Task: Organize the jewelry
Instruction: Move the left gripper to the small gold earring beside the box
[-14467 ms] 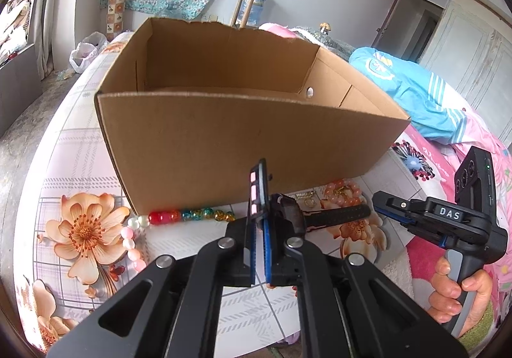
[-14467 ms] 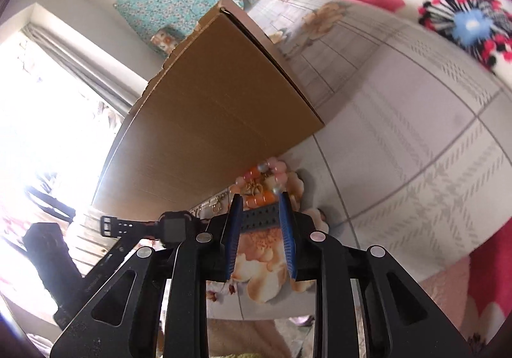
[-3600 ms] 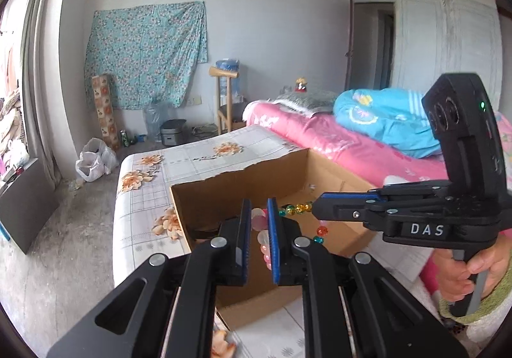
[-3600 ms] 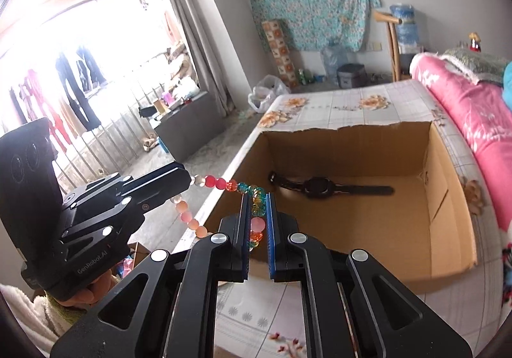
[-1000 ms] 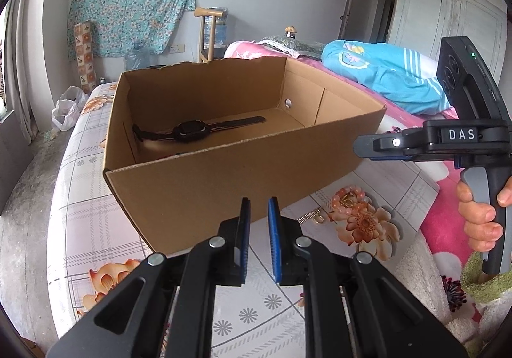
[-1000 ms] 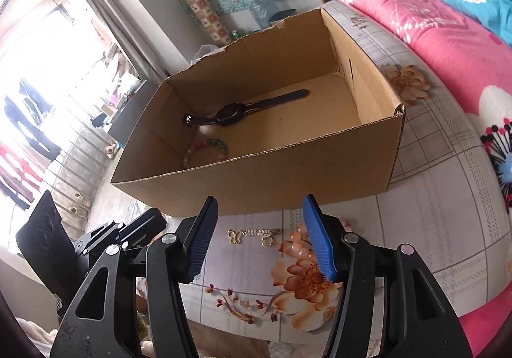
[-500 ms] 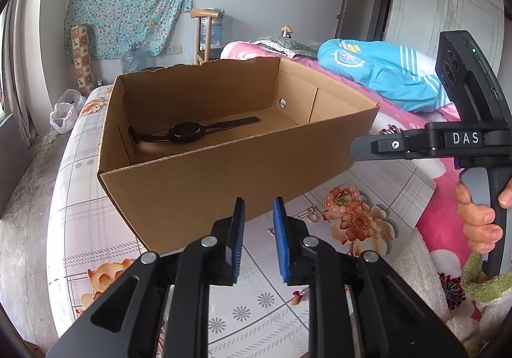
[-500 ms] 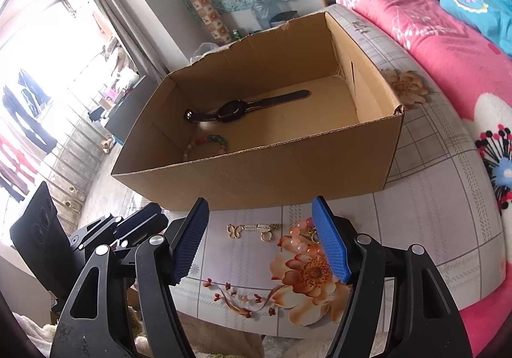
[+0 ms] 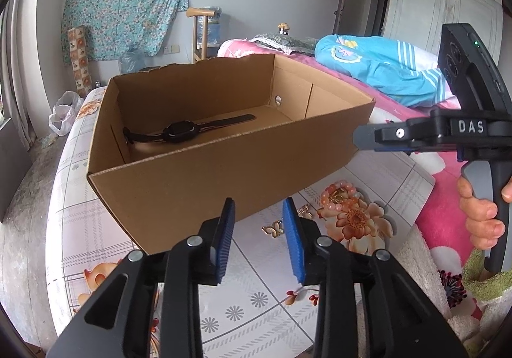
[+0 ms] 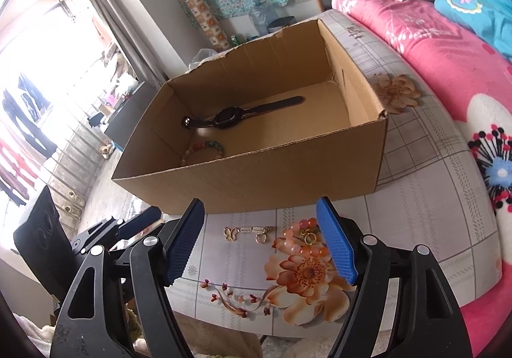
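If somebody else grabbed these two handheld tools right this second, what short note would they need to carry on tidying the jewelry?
Left gripper: jaws opening, nothing between them.
Right gripper: jaws opening wide, nothing between them, hanging over the loose pieces.
Done: the black wristwatch and the multicoloured bead bracelet lie inside the open brown cardboard box.
Left: the gold butterfly chain and the peach bead bracelet with a gold ring lie on the floral tablecloth in front of the box. Pick each up and drop it in.
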`<state>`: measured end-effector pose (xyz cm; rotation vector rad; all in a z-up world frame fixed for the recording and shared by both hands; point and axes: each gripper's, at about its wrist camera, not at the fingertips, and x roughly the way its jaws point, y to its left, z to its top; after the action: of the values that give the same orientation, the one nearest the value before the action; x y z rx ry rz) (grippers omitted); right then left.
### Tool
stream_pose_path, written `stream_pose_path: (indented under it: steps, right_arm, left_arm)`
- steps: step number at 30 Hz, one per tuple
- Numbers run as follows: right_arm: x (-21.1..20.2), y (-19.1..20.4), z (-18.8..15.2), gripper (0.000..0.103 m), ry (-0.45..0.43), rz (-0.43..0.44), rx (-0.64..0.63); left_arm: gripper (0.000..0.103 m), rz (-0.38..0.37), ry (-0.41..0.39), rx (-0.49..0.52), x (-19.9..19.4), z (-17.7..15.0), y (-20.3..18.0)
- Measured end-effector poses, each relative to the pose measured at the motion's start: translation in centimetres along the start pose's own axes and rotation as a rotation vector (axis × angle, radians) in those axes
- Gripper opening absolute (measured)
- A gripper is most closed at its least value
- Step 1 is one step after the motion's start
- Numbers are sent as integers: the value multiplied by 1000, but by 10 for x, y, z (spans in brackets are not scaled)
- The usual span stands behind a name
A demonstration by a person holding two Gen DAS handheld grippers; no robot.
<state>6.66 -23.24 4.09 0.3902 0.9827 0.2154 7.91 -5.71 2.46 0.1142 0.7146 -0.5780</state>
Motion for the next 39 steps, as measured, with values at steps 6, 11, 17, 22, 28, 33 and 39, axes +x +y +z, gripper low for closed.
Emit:
stream_pose_path:
  steps: [6,11,17,22,28,33,39]
  right_arm:
    - [-12,-24,-14,69,-30,19,58]
    - [-9,-45,-27,69,-3,32,103]
    - [1,-39,-35,56,29,65,56]
    - [23,-17,-36,39,53,80,-53]
    - [51,-7,-35,34,110,117,-86]
    - [62,-2,-34,34,120,117,-105]
    - [66,-6,-34,34,111,124,-108]
  left_arm:
    - [30,-2,45,6,8,-10,-5]
    - [33,-32,58,-8,16,-18,-8]
    - [33,-45,91,1,34,-19,-12]
    - [33,-28,128,41,49,-19,-19]
    - [33,19,179,98,70,-18,-23]
    - [33,30,188,131,78,-14,-26]
    - [19,36,200,173,81,-11,-35]
